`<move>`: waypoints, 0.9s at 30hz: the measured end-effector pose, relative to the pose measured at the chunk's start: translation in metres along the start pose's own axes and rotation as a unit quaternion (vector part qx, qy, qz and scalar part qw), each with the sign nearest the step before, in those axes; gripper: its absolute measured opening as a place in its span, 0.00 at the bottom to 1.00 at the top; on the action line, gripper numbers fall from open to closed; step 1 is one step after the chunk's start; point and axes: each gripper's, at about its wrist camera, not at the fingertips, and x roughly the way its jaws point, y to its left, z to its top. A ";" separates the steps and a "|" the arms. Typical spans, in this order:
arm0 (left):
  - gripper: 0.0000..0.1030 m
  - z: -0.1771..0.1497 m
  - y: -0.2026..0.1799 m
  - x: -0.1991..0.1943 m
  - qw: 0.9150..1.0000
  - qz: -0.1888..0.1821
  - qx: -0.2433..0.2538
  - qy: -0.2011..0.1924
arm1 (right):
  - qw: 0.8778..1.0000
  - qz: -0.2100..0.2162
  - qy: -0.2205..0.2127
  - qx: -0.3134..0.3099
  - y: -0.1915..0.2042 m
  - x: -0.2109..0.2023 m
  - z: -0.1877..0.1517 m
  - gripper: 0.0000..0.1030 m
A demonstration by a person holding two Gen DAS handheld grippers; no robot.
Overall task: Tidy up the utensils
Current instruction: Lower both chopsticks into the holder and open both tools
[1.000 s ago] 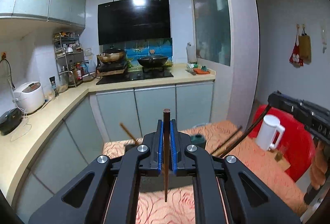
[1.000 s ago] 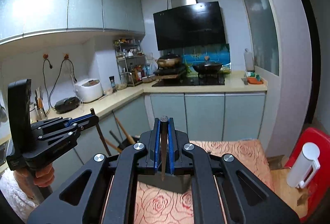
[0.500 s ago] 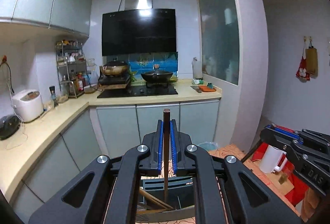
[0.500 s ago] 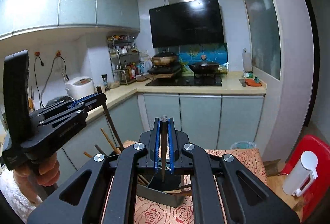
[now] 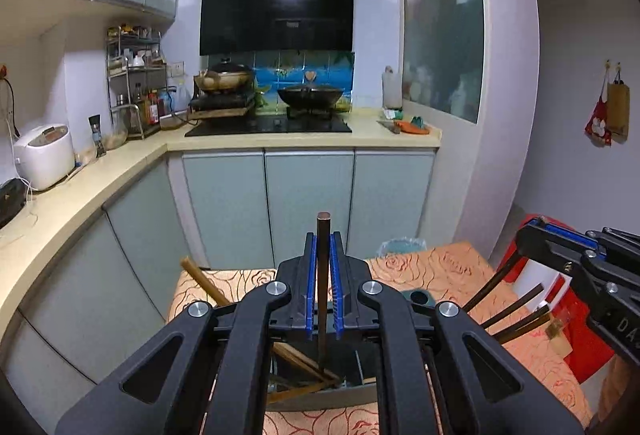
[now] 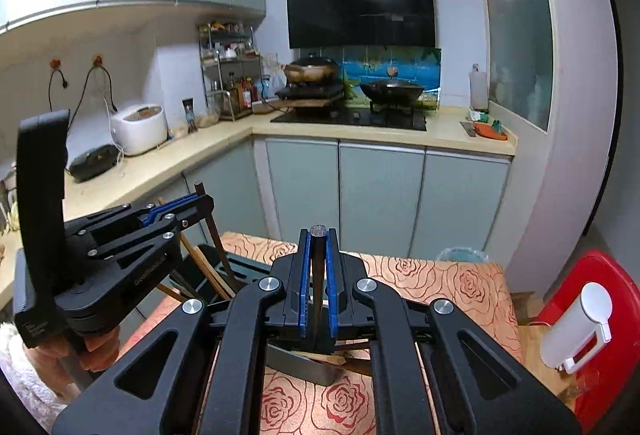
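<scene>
Left gripper (image 5: 323, 255): black w/ blue pads, jaws nearly closed, pinching a dark brown wooden chopstick (image 5: 322, 275) held upright; stick's lower end reaches down into the dark grey plastic utensil holder (image 5: 320, 401) directly below.
Right gripper (image 6: 317, 255): same black-and-blue build, jaws drawn in tight on a second dark chopstick (image 6: 317, 275), round end at top, shaft running down between the pads toward the holder.
Utensil holder: sits on the desk (image 5: 448, 271), which is covered w/ an orange rose-pattern cloth; several wooden chopsticks (image 5: 304, 359) lie crossed inside it, others lean out over its edges at a slant.
Cross view: from the right wrist cam, left gripper appears at left, above the holder's far side, a hand (image 6: 96, 345) on its grip.
Writing: moulded lettering on both gripper bodies, partly readable as "DA" in the left wrist view; rest too blurred to read.
Desk extras: white plastic lidded jug (image 6: 580, 327) near the right edge, beside a red plastic chair (image 6: 596, 275).
Backdrop: kitchen w/ black range hood (image 5: 277, 9), wok (image 5: 310, 95) on hob, white rice cooker (image 5: 44, 156) on counter.
</scene>
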 end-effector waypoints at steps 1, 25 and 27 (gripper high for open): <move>0.06 -0.001 0.001 0.000 1.000 0.001 -0.001 0.000 | 1.000 0.001 0.004 -0.001 0.001 0.003 -0.002 0.08; 0.88 -0.008 0.013 -0.067 0.999 0.037 -0.008 -0.032 | 0.999 0.012 -0.035 0.031 -0.004 -0.032 -0.005 0.61; 0.88 -0.014 0.013 -0.074 0.999 0.041 -0.006 -0.031 | 0.999 0.010 -0.038 0.035 -0.003 -0.037 -0.009 0.63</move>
